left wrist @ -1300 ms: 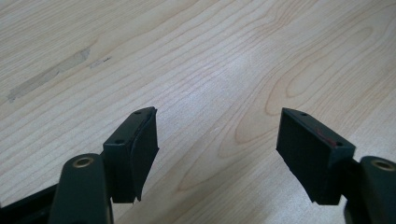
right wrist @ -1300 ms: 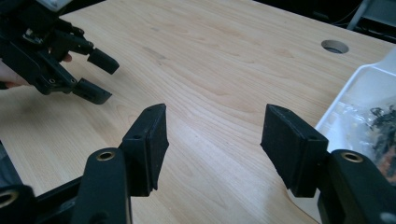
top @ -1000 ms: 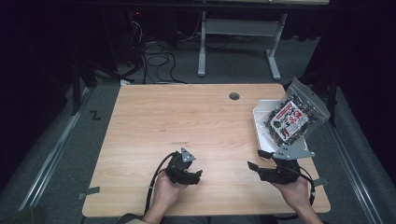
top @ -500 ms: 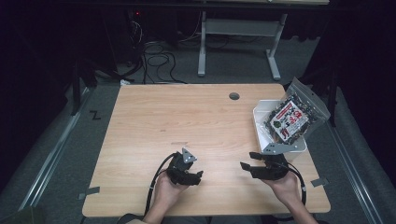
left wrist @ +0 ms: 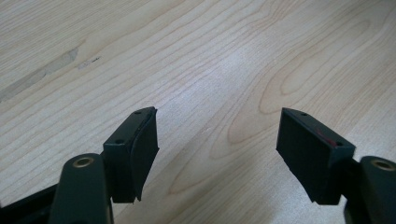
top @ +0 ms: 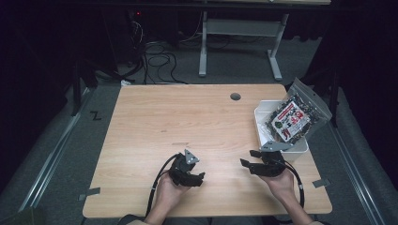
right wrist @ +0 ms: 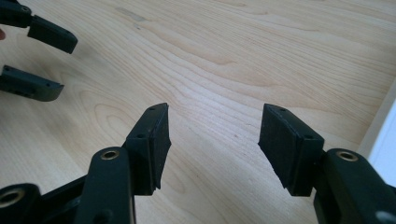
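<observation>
Glossy crinkled snack bag (top: 294, 119) leans in a white rectangular bin (top: 281, 143).

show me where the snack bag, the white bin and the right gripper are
snack bag (top: 292, 119), high view, on its printed front.
white bin (top: 296, 147), high view, on its near wall.
right gripper (right wrist: 212, 135), right gripper view, midway between its open jaws.

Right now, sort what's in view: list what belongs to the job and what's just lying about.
In the job:
- right gripper, open
- left gripper, open
- snack bag
- white bin holding the bag

Lying about:
- table, with its cable hole
- floor cables
- tape strips
</observation>
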`<state>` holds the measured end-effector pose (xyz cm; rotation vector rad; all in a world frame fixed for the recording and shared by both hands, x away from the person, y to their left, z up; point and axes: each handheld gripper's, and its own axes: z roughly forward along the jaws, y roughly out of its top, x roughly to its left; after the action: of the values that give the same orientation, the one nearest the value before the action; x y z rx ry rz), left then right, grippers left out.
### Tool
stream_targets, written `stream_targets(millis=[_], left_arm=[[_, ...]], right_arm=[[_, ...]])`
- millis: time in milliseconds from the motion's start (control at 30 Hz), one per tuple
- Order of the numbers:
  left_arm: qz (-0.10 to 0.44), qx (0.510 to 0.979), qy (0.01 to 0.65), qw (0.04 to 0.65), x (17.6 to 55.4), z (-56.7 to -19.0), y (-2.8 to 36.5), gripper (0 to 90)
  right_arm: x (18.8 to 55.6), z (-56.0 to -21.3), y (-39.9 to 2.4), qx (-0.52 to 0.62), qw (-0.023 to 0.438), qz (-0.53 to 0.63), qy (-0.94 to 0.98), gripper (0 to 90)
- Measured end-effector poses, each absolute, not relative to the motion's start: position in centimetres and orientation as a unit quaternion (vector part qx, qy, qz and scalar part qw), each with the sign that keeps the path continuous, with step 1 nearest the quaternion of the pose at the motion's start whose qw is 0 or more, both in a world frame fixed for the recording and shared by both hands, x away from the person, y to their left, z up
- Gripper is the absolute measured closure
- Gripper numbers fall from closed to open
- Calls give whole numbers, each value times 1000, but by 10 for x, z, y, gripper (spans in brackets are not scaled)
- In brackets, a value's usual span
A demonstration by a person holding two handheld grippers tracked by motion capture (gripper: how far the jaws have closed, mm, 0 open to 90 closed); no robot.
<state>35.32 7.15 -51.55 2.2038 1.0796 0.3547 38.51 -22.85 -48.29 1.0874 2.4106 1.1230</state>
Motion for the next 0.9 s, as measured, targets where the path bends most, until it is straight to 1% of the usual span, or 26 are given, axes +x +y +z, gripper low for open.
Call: stream_targets(millis=[767, 900], left_arm=[[133, 840, 415, 324, 355, -518, 71, 300], [134, 839, 415, 324, 355, -518, 71, 300]], right_arm=[[396, -497, -211, 361, 133, 376, 843, 434], [398, -500, -211, 367, 128, 374, 842, 417]])
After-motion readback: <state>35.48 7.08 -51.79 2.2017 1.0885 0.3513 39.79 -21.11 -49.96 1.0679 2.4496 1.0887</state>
